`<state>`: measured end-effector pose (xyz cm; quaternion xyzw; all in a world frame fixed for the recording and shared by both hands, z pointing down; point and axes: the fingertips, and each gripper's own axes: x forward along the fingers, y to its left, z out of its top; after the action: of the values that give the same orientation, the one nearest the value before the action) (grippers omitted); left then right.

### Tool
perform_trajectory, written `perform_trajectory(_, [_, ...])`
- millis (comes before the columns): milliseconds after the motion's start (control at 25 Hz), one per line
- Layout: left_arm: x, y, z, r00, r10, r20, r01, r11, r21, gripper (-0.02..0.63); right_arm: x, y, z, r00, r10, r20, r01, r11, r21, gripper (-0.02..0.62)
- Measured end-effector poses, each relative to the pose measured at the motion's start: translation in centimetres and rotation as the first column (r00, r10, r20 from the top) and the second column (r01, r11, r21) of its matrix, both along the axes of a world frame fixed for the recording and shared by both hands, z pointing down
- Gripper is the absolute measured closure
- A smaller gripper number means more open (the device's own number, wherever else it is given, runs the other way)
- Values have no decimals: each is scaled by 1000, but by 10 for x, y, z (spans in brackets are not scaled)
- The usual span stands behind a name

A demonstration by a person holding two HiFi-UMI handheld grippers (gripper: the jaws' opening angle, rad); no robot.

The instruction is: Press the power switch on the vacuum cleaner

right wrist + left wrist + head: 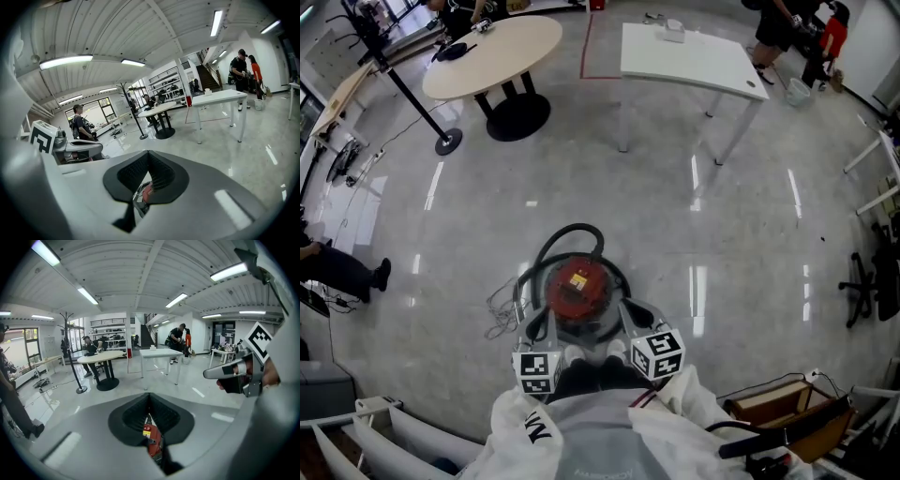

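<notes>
A glossy grey floor (722, 244) fills most of the head view, with a white rectangular table (694, 61) and a round table (492, 52) standing well off at the far side. The vacuum cleaner (578, 291), a canister with a red top, sits on the floor directly in front of the person. Its black hose (572, 230) arches over the far side, and a loose tangle of cord (502, 305) lies just to its left. Judging from this, the task has not really begun: neither gripper touches the machine, and the power switch is not yet pressed. The switch itself cannot be picked out with certainty on the red top, though a small yellow-labelled patch shows there. What appears left is to lower one gripper onto the lid and push. The left gripper (149, 395) and the right gripper (147, 153) are held side by side close to the person's body, above the near edge of the vacuum. They are angled forward and down, so that each camera sees a bit of red casing through the padded hollow of its jaws. Both pairs of jaws are closed together and hold nothing; the red seen between them lies well below, not in the grip. Their marker cubes (657, 354) face up toward the head camera.
</notes>
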<state>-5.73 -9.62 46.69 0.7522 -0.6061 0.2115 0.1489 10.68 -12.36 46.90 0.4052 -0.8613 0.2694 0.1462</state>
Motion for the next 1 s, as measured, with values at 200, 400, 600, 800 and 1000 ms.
perform_trajectory(200, [-6, -8, 18, 1000, 18, 0, -18, 1000, -22, 606, -3, -9, 12, 1000, 14, -26, -15, 1000, -17, 595])
perform_trajectory(400, [-16, -21, 33, 999, 34, -12, -35, 999, -38, 606, -11, -18, 26, 998, 33, -49, -35, 999, -37, 595])
perform_trajectory(600, [-19, -31, 53, 998, 45, -31, -47, 997, -59, 606, -20, -26, 49, 997, 25, -75, -30, 997, -65, 595])
perform_trajectory(800, [-24, -32, 82, 998, 53, -27, -55, 995, -82, 606, -25, -30, 79, 994, 30, -105, -39, 995, -90, 595])
perform_trajectory(1000, [-27, -33, 115, 998, 49, -30, -52, 992, -113, 606, -29, -34, 112, 991, 33, -126, -48, 992, -118, 595])
